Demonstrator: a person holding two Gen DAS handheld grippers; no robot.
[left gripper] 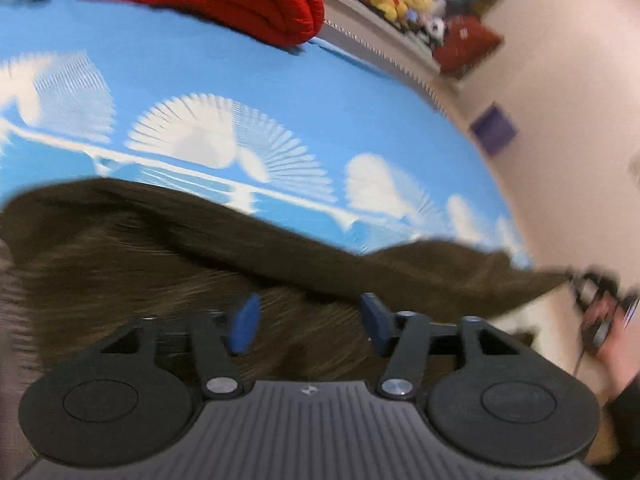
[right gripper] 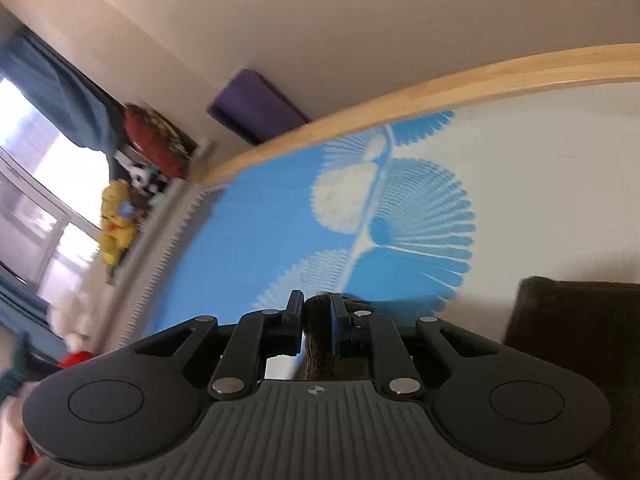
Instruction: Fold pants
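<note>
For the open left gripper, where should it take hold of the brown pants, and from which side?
Left gripper is probably best pinching the pants at their far edge, coming from above: that fabric edge lies on the blue sheet, while the right gripper already clamps another end.

Right hand-held gripper (right gripper: 318,322): jaws nearly together, clamped on a bunched fold of dark brown pants (right gripper: 320,344). More brown fabric lies at lower right. Beneath, a blue-and-white fan-patterned bedspread (right gripper: 260,232), bordered by a wooden bed frame (right gripper: 400,100). Yellow plush toys (right gripper: 116,220) by the window.
</note>
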